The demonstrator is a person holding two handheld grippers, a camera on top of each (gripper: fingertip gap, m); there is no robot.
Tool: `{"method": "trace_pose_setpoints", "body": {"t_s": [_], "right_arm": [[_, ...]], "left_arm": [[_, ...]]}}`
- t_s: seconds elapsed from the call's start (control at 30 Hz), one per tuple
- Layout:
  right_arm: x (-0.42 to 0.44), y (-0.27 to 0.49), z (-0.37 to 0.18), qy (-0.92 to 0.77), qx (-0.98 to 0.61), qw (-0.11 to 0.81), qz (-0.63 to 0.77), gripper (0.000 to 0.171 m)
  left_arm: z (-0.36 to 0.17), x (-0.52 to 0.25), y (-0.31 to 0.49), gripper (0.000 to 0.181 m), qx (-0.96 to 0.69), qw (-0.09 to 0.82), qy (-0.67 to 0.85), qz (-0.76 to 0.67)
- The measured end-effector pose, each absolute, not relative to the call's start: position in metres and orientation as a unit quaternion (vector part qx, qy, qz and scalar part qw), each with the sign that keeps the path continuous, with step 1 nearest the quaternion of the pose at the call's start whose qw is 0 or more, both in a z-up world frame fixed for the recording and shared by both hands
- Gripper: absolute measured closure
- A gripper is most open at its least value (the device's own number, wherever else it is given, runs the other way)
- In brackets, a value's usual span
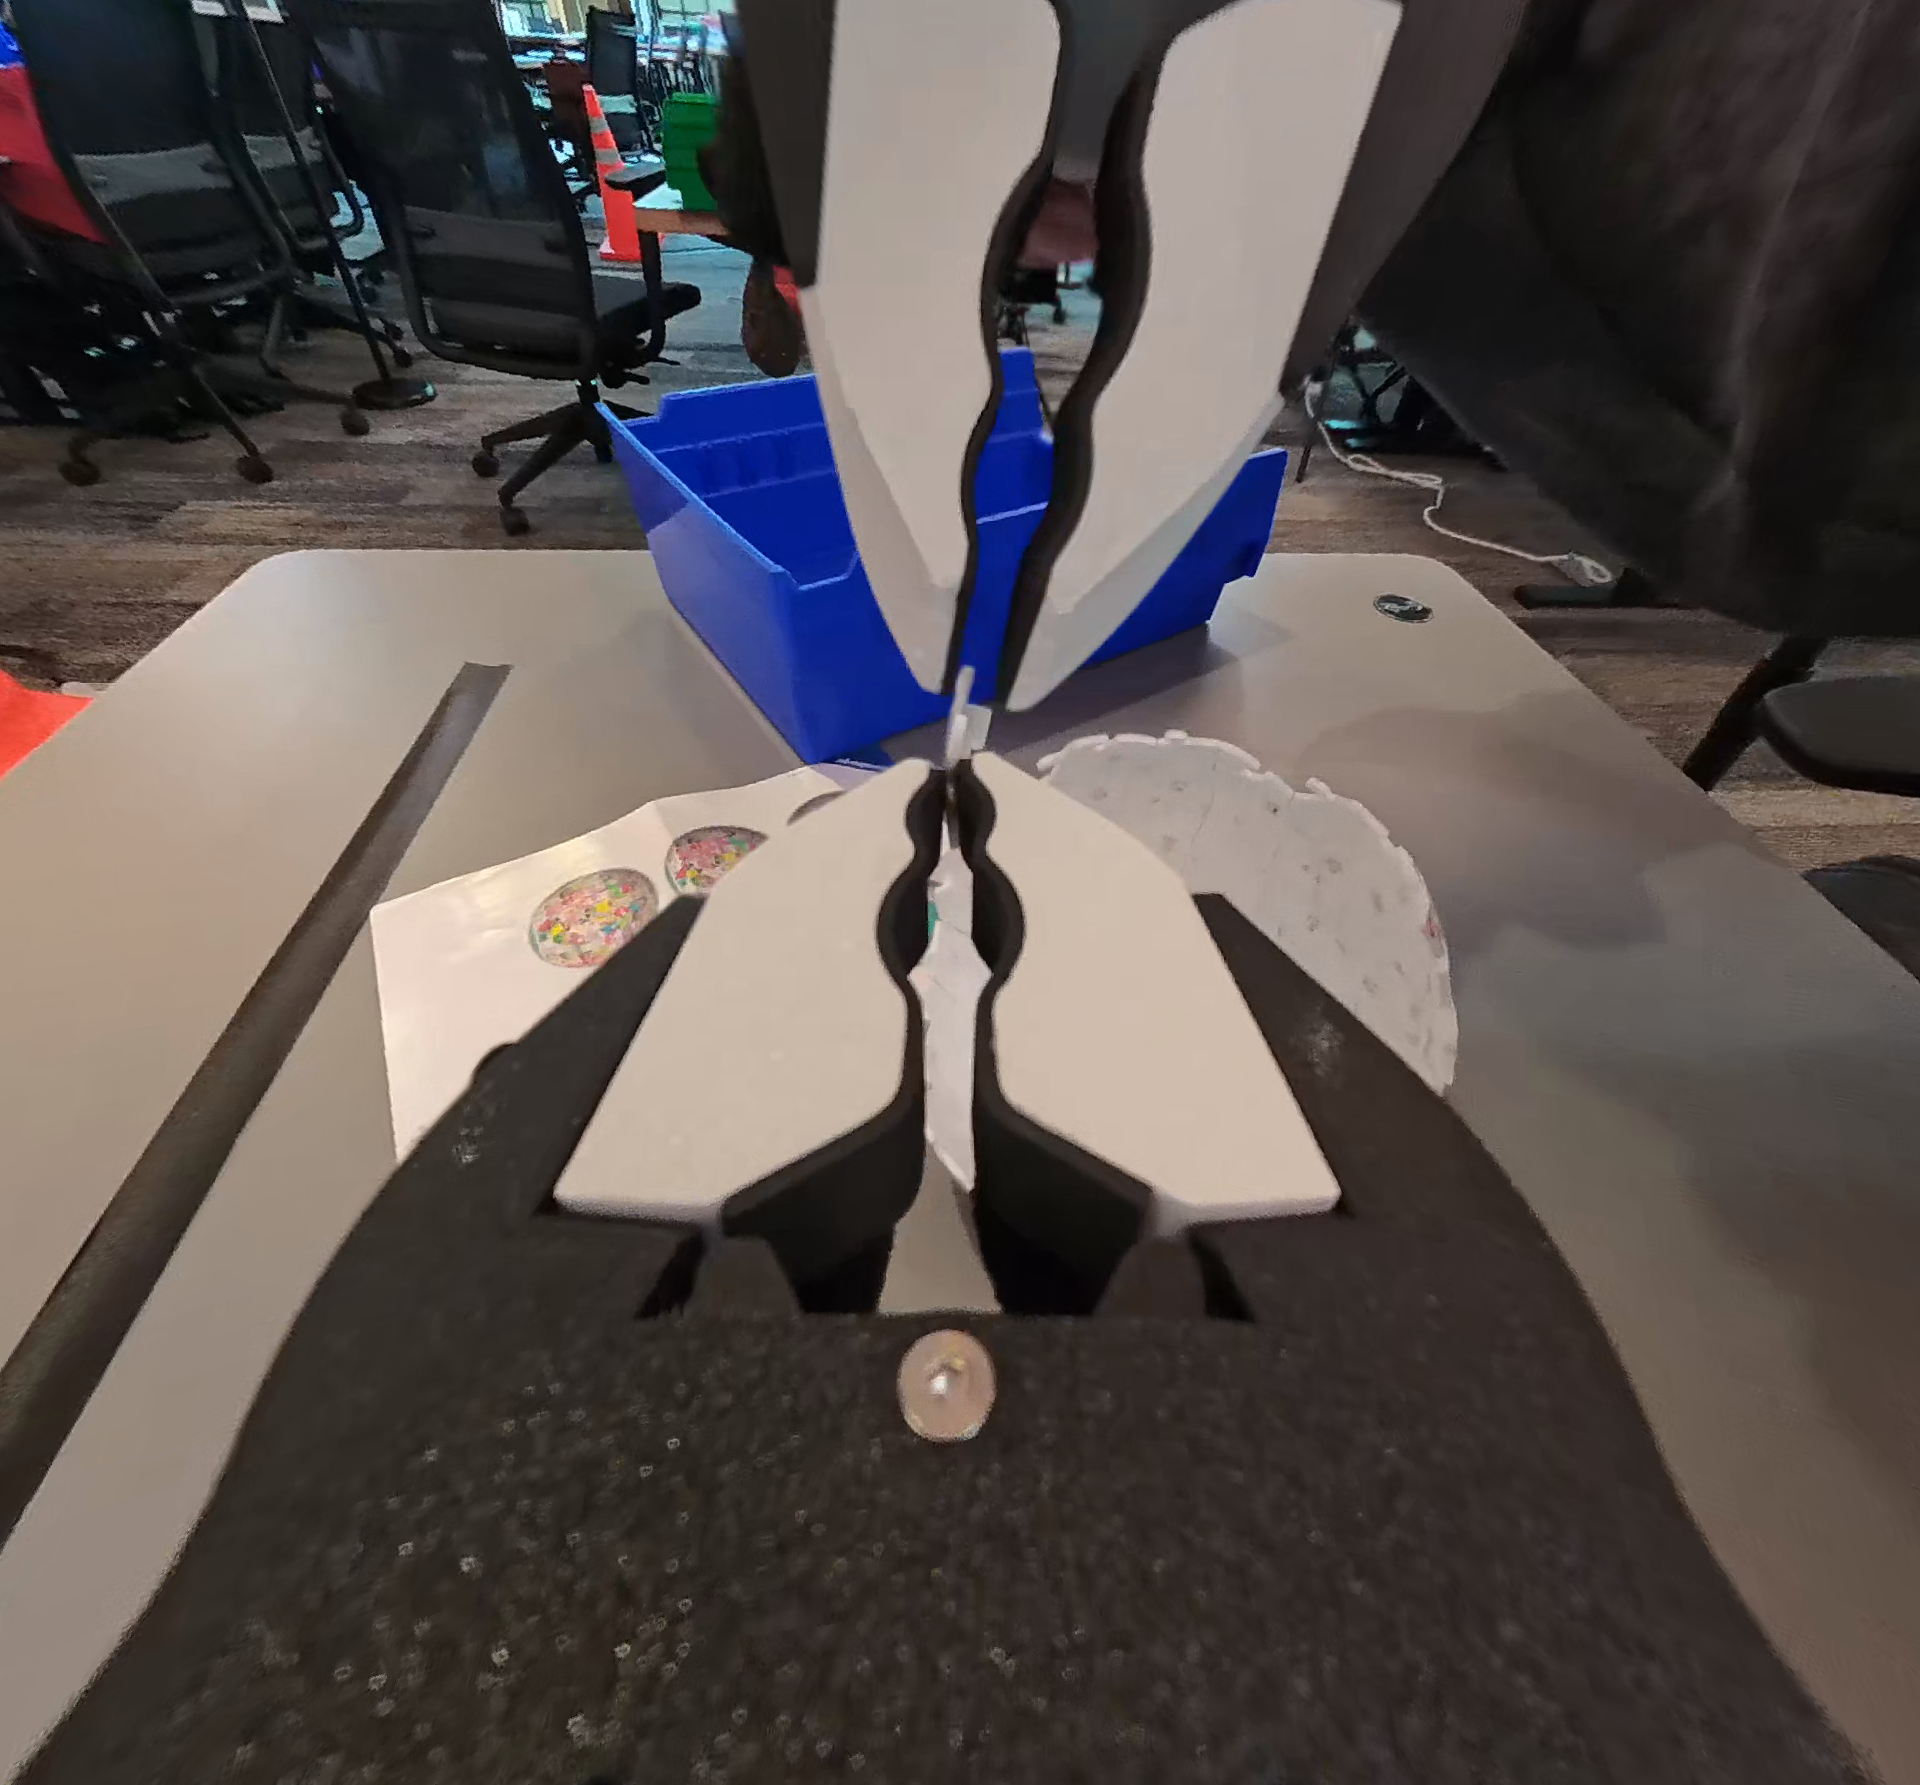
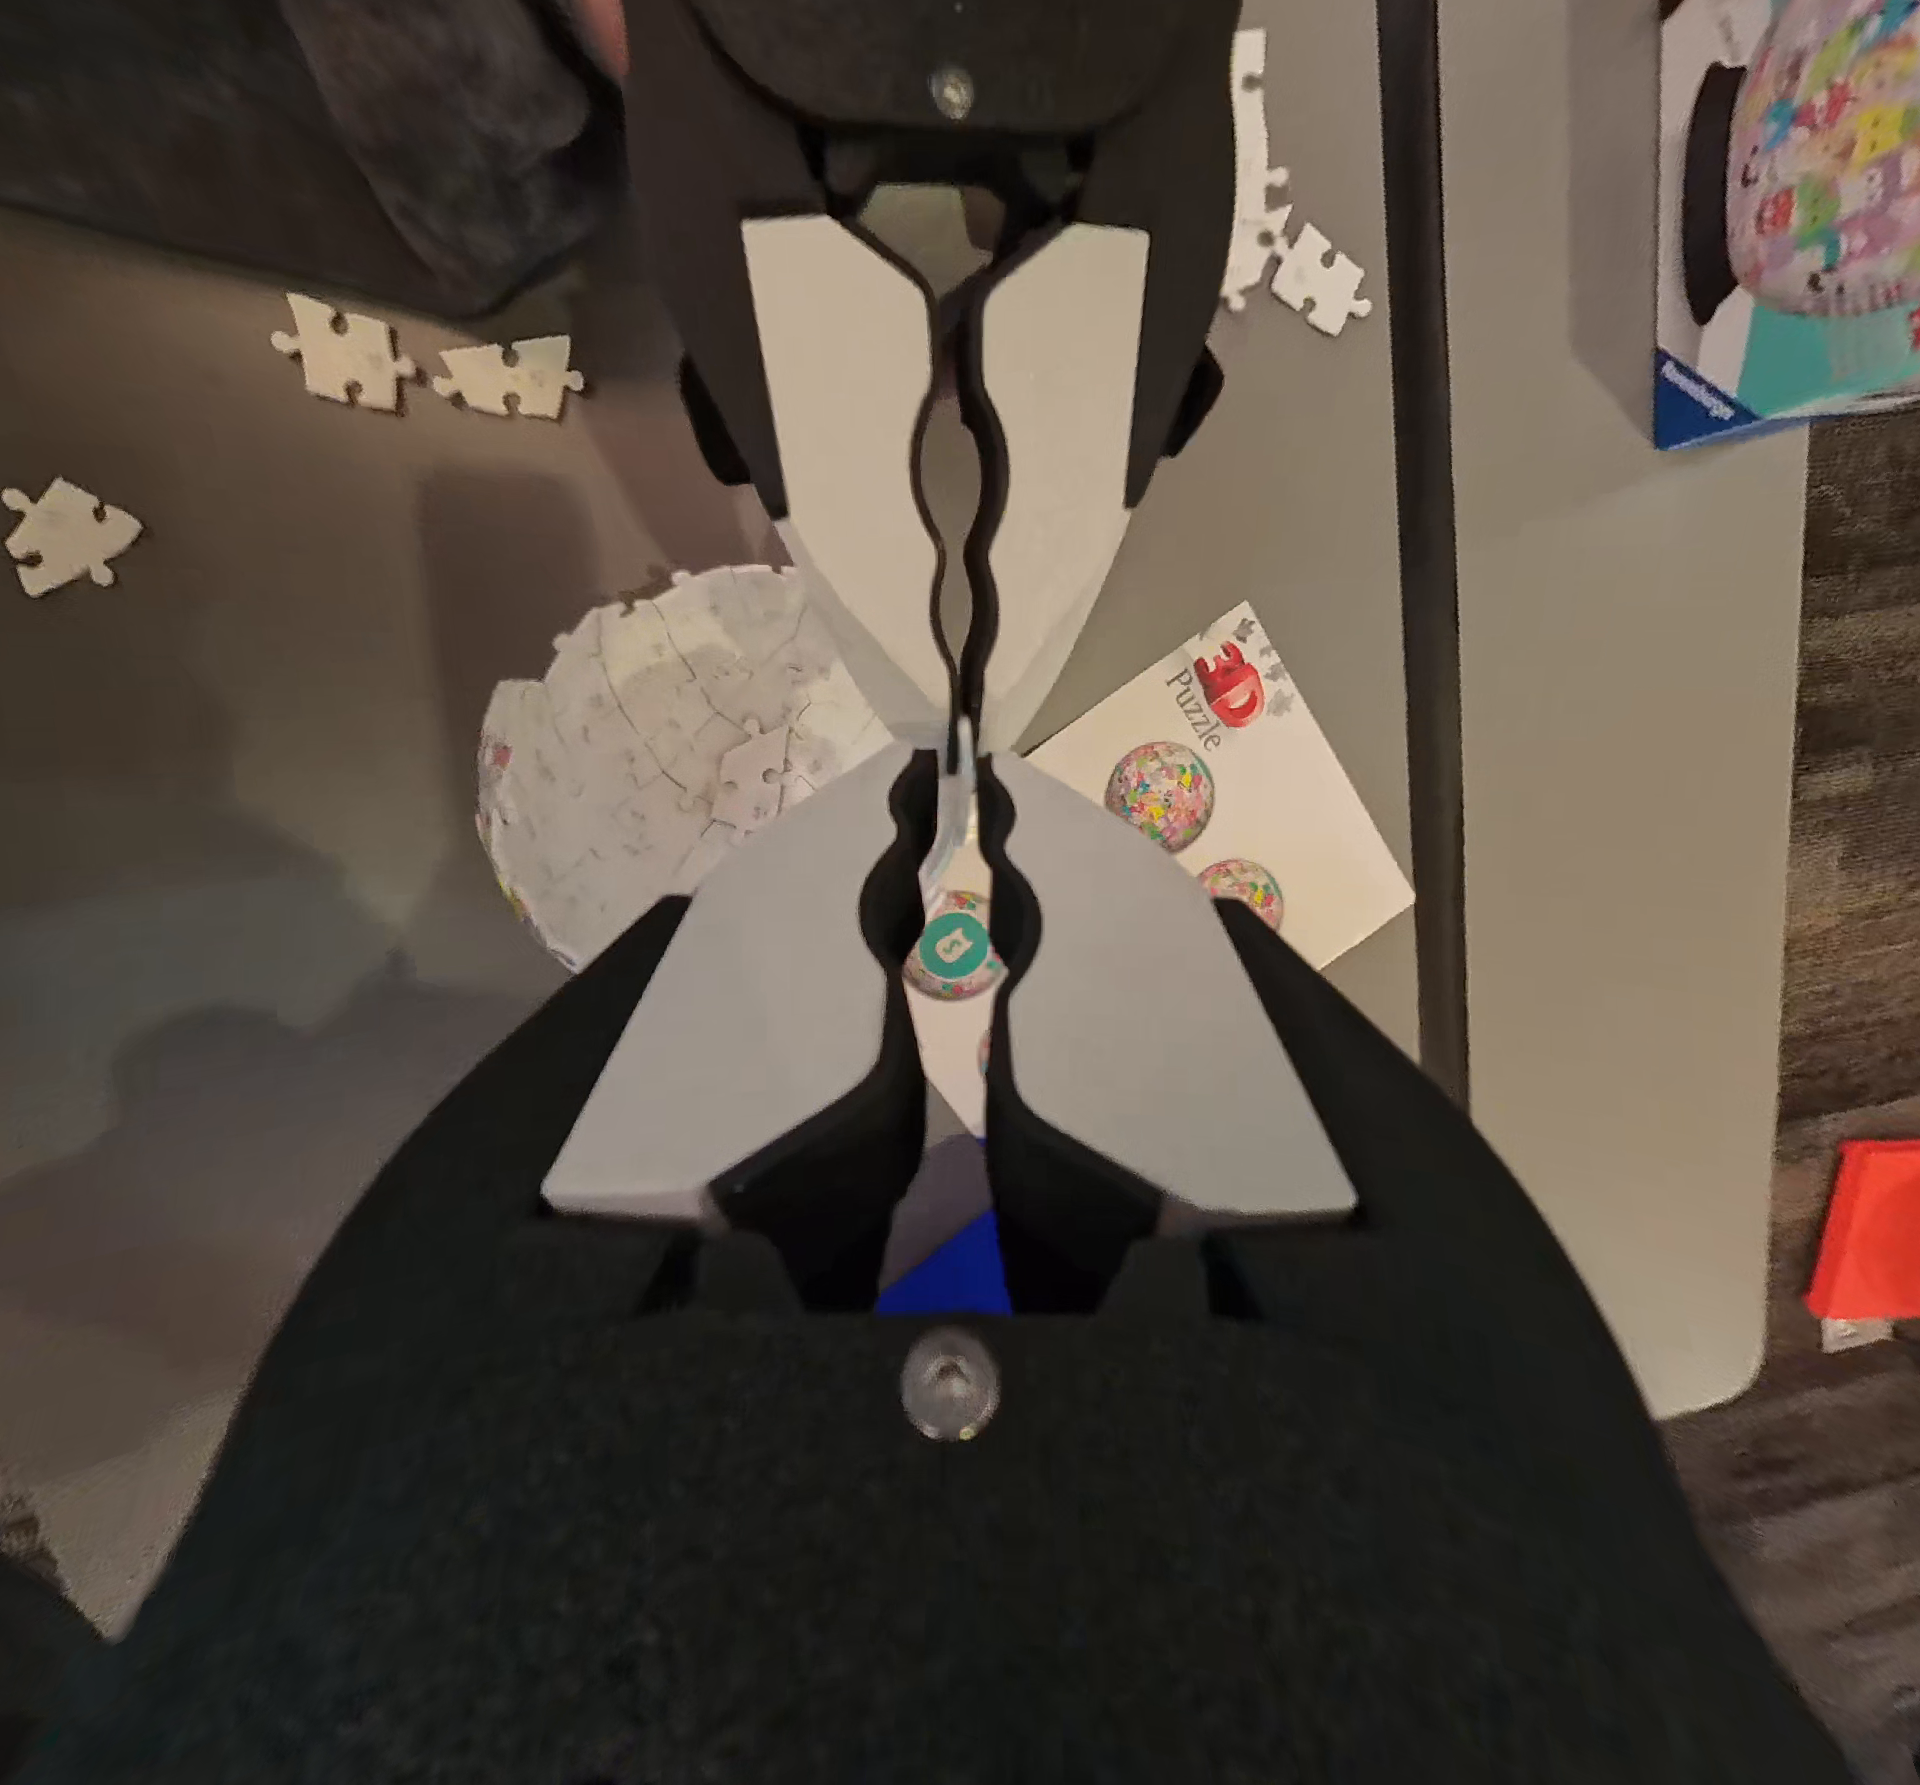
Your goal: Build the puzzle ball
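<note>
White puzzle piece point(image 1: 961, 727), edge-on between grippers.

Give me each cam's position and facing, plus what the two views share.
Left wrist view: on the left gripper, low over the table, facing the blue bin and chairs; a dark sleeve shows.
Right wrist view: on the right gripper, looking steeply down at the table, loose pieces and puzzle box.
Shared: both grippers tip to tip on a small piece, the half-built ball, the leaflet.

puzzle box point(image 2: 1808, 177) cut off at edge, half-ball point(image 1: 1299, 883) partly hidden
</note>
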State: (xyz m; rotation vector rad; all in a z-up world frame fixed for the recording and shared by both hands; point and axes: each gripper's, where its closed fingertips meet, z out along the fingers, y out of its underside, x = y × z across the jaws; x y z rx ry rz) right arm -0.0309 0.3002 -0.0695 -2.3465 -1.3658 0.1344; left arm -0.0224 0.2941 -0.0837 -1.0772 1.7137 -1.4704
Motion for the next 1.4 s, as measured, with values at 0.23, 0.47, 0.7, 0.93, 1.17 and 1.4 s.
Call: {"method": "trace_pose_setpoints", "body": {"t_s": [0.23,0.47,0.7,0.93,1.17,1.4], "right_arm": [[-0.032,0.303,-0.071,-0.535,-0.832,0.141,0.025,0.165],[-0.029,0.3,-0.071,-0.54,-0.833,0.114,0.019,0.165],[-0.03,0.298,-0.075,-0.536,-0.837,0.11,0.034,0.169],[-0.018,0.296,-0.09,-0.511,-0.854,0.09,0.042,0.169],[-0.009,0.296,-0.133,-0.516,-0.856,0.043,0.012,0.169],[-0.011,0.299,-0.145,-0.5,-0.866,0.024,0.018,0.169]], "left_arm": [[-0.085,-0.023,0.292,0.18,-0.405,0.31,0.657,-0.555],[-0.078,-0.026,0.293,0.18,-0.4,0.312,0.65,-0.566],[-0.079,-0.026,0.291,0.179,-0.394,0.313,0.649,-0.571],[-0.103,-0.021,0.342,0.162,-0.458,0.335,0.619,-0.543],[-0.166,-0.004,0.342,0.17,-0.501,0.271,0.662,-0.488],[-0.172,0.005,0.329,0.174,-0.489,0.263,0.682,-0.475]]}}
